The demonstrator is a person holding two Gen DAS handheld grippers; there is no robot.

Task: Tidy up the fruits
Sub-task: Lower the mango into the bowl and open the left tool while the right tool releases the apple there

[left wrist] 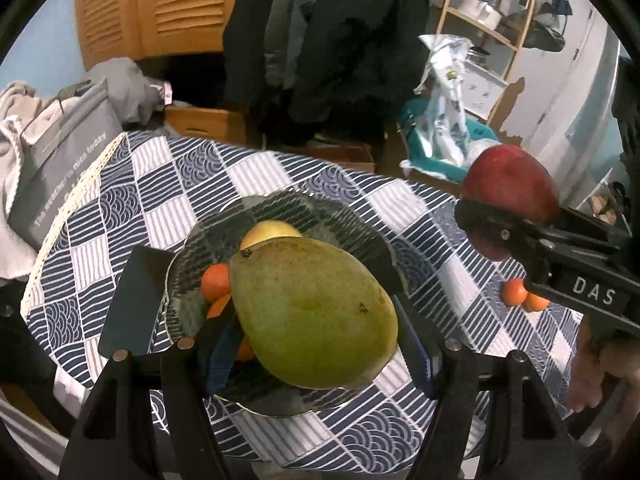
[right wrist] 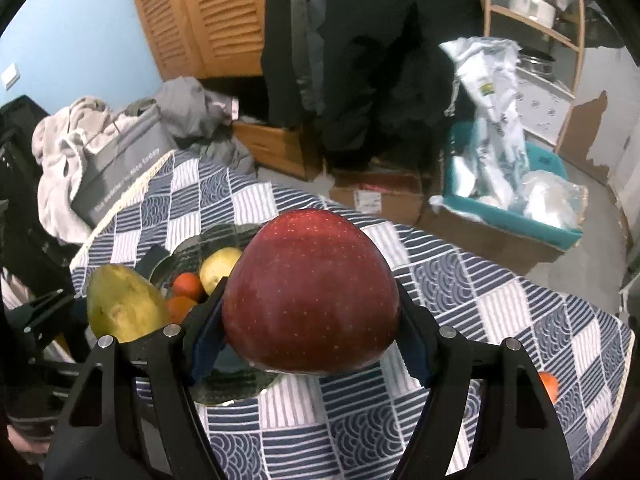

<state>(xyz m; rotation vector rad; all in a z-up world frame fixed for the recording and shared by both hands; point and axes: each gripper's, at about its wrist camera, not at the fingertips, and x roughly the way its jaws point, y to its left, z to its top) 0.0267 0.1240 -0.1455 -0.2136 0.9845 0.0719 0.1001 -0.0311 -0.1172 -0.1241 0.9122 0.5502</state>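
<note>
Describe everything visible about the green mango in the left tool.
The mango is large and egg-shaped, with matte olive-green skin going yellowish toward one side and small dark specks. It looks whole. The left tool clamps it between its blue pads, above the dark glass bowl and not resting in it. From the right wrist view its narrower end points up and away. Only the pads touch it.

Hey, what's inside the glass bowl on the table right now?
The glass bowl holds a yellow fruit and orange fruits. The held mango and apple hide the rest.
</note>
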